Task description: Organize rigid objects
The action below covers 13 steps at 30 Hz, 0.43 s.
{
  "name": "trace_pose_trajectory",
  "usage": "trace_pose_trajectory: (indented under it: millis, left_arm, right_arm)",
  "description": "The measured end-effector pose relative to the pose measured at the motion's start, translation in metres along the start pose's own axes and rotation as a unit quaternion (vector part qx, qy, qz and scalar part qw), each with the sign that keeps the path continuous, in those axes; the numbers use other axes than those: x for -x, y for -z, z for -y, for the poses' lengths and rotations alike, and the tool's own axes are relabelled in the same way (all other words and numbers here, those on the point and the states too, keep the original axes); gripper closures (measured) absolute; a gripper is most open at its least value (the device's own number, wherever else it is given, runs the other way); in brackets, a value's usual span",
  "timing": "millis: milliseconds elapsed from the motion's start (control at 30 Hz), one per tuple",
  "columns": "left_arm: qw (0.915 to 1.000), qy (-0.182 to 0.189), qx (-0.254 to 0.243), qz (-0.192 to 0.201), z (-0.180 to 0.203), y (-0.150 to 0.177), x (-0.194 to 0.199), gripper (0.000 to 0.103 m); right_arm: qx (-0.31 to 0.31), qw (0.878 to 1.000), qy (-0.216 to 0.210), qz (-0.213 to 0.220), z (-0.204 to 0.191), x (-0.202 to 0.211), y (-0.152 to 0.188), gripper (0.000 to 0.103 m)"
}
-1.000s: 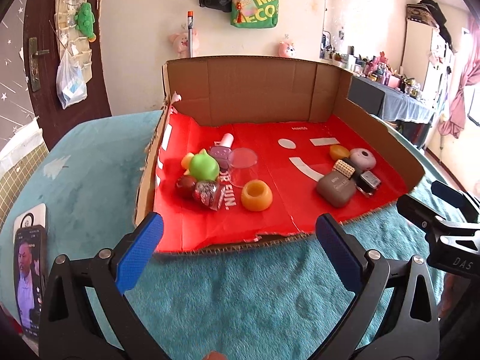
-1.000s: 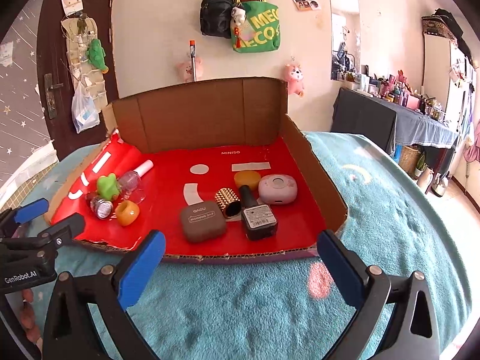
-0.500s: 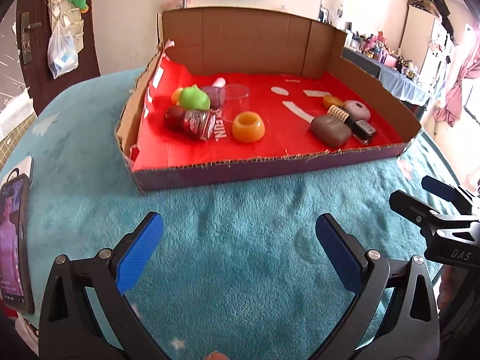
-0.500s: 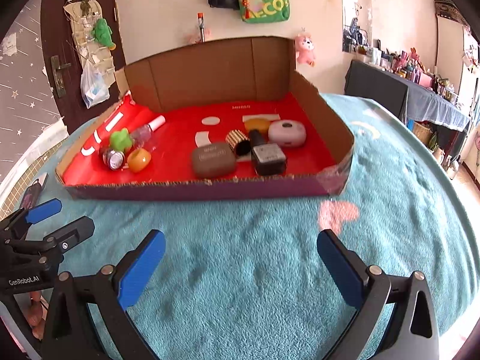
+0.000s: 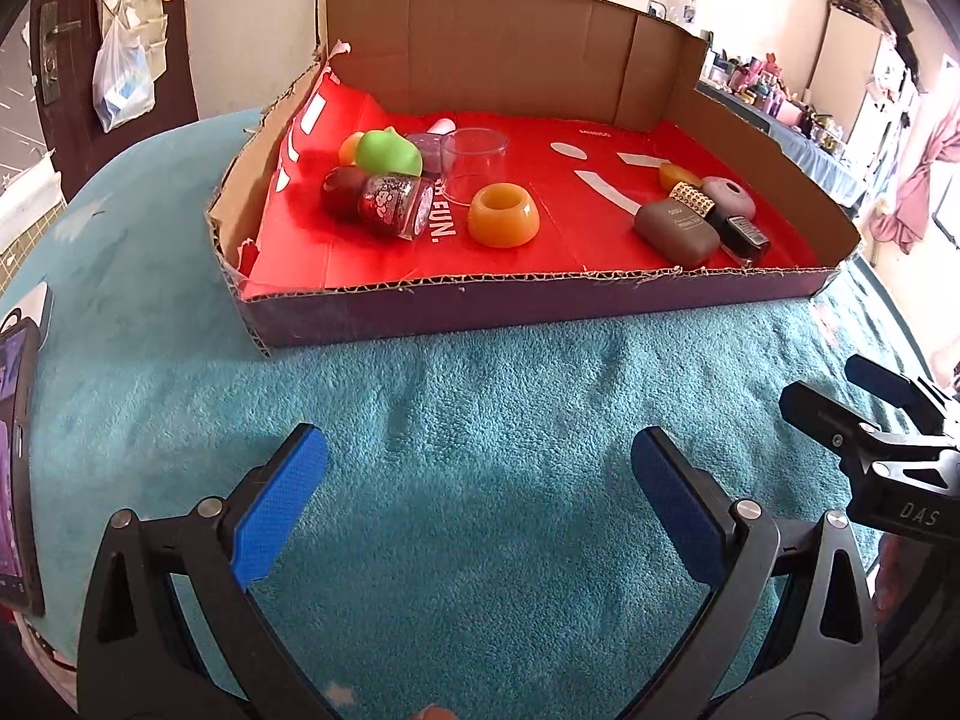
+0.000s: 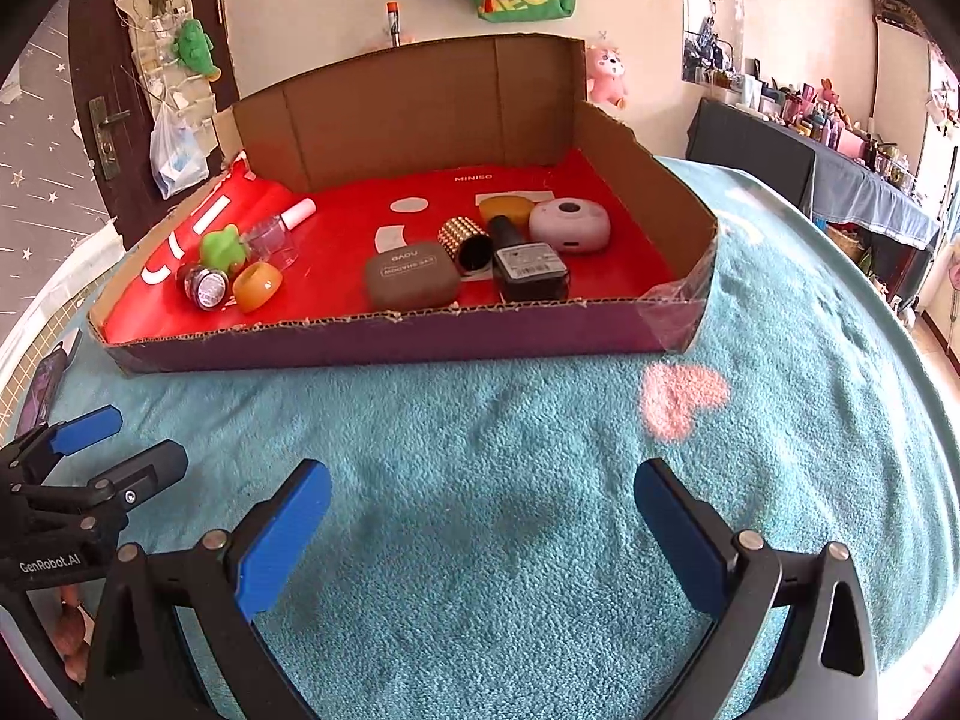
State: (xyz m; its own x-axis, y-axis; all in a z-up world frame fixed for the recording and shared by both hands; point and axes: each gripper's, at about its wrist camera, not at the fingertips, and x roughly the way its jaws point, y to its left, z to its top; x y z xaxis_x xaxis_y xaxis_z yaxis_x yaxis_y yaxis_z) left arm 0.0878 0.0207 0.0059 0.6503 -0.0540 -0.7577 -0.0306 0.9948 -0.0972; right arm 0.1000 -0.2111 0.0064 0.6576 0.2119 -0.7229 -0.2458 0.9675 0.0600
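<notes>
The box (image 5: pixel 540 300) sits on the teal blanket (image 5: pixel 480 420), well ahead of both grippers. Left gripper (image 5: pixel 477 462) and right gripper (image 6: pixel 480 498) hover over bare blanket, jaws spread wide, holding nothing. Inside: brown case (image 6: pixel 413 282) on the right, orange ring (image 5: pixel 503 215) on the left.

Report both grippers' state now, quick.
Left gripper: open, holding nothing, over the teal blanket.
Right gripper: open, holding nothing, short of the cardboard tray.
</notes>
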Motion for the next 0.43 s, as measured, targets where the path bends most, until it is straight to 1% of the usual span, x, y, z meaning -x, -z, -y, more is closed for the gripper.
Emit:
trace_pose_trajectory:
  millis: [200,433]
  left_arm:
    - [1.0000,0.005,0.003,-0.001,0.0002,0.0003,-0.0004,0.000]
    - [1.0000,0.001,0.008,-0.001,0.0001,0.0013,-0.0020,0.000]
  right_arm:
    - [0.000,1.000,0.000,-0.009,-0.0002,-0.0044,0.0030,0.000]
    - [0.001,1.000,0.002,-0.012,-0.0012,-0.0059,0.0053,0.000]
